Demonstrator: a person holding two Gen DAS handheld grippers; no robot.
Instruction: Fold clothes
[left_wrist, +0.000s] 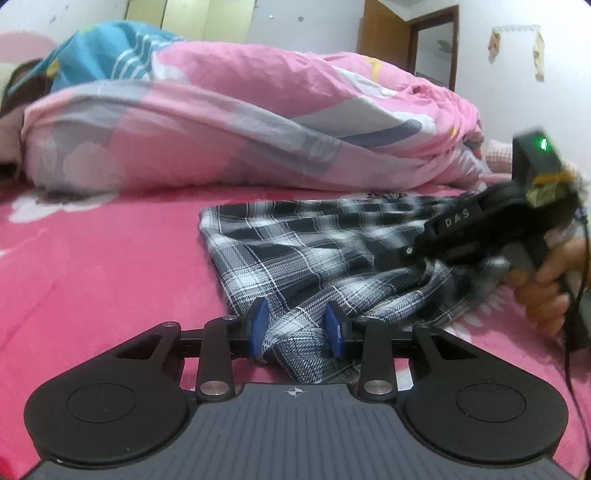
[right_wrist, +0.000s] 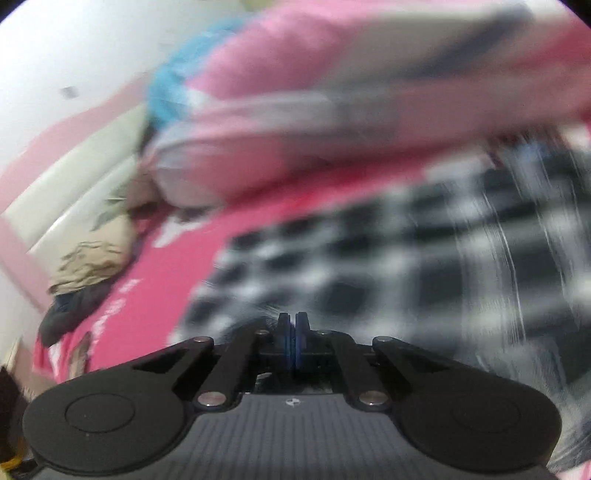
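We are seeing plaid shirt (left_wrist: 295, 251): soft woven cloth, creased | bedsheet (left_wrist: 110, 277): smooth matt cloth | quilt (left_wrist: 240, 122): wrinkled cotton-like cloth | left gripper (left_wrist: 295, 328): matt black plastic, shiny metal pins.

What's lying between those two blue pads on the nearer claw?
A bunched fold of the black-and-white plaid garment lies between the left gripper's blue pads, which stand apart around it. The left wrist view shows this; the right wrist view is too blurred.

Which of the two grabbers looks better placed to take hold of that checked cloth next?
Probably the left gripper: its blue fingers stand open around a fold of the black-and-white checked garment. The right gripper is shut and its view is motion-blurred.
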